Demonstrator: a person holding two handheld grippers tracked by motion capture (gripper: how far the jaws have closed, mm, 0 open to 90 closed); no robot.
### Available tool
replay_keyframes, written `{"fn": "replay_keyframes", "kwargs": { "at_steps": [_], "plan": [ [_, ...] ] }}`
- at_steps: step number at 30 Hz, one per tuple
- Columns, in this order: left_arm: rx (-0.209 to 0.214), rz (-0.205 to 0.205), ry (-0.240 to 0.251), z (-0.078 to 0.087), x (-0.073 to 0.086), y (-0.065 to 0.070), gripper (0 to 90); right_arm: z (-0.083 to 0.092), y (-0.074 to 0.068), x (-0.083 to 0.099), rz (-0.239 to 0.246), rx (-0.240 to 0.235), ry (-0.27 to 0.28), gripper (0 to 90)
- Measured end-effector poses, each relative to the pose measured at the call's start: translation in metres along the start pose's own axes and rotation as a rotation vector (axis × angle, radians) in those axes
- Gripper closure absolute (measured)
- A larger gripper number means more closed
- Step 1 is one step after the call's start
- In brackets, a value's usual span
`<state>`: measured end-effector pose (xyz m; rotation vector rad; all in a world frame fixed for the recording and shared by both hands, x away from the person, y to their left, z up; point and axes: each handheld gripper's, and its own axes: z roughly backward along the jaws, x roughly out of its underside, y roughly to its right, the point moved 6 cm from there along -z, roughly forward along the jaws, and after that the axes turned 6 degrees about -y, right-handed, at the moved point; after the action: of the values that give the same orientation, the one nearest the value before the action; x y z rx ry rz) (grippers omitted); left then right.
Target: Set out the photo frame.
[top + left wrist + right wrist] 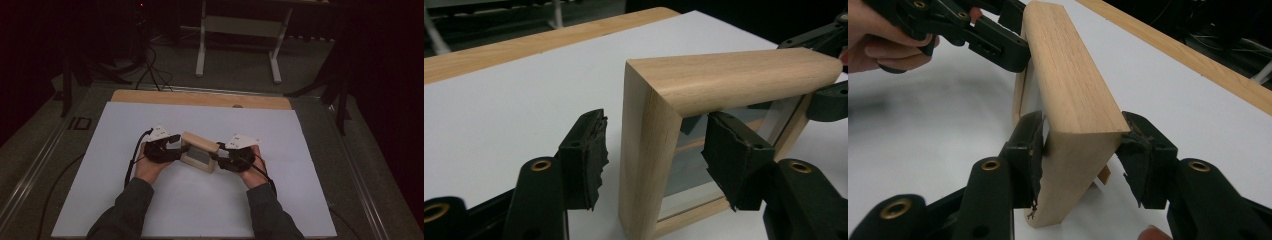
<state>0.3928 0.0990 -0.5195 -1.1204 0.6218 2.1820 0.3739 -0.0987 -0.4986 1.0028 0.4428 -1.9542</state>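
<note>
A small wooden picture frame with a glass pane stands upright on the white sheet, mid-table. My left gripper straddles its left upright. In the left gripper view the frame sits between the pads of this gripper, with a gap on each side, so it is open. My right gripper is at the frame's other end. In the right gripper view its pads press both faces of the frame, shut on it. The left gripper and its hand appear farther off.
The white sheet covers most of a wooden tabletop, whose bare edge runs along the far side. Beyond it on the dark floor stand white table legs and black cables. Wide white surface lies all around the frame.
</note>
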Motion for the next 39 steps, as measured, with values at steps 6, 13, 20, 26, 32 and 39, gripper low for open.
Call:
{"fn": "replay_keyframes", "kwargs": {
  "at_steps": [6, 13, 20, 26, 32, 39],
  "plan": [
    [0.058, -0.022, -0.010, -0.004, 0.001, 0.003, 42.1, -0.002, 0.004, -0.002, 0.047, -0.002, -0.011, 53.8],
    [0.039, -0.021, -0.034, -0.003, 0.003, 0.007, 44.4, -0.006, 0.016, -0.005, 0.047, 0.015, -0.051, 51.6],
    [0.032, -0.050, -0.042, -0.002, 0.008, 0.017, 44.9, -0.008, 0.029, -0.001, -0.027, 0.027, -0.053, 52.3],
    [-0.007, -0.035, -0.035, -0.002, 0.006, 0.015, 51.3, -0.009, 0.029, -0.001, -0.044, 0.032, -0.050, 52.2],
    [-0.021, -0.022, -0.036, 0.001, 0.003, 0.009, 55.1, -0.014, 0.026, -0.004, -0.057, 0.038, -0.040, 52.3],
    [-0.039, -0.002, -0.024, 0.002, -0.001, -0.001, 54.5, -0.021, 0.024, -0.008, -0.071, 0.048, -0.029, 52.5]
  ]
}}
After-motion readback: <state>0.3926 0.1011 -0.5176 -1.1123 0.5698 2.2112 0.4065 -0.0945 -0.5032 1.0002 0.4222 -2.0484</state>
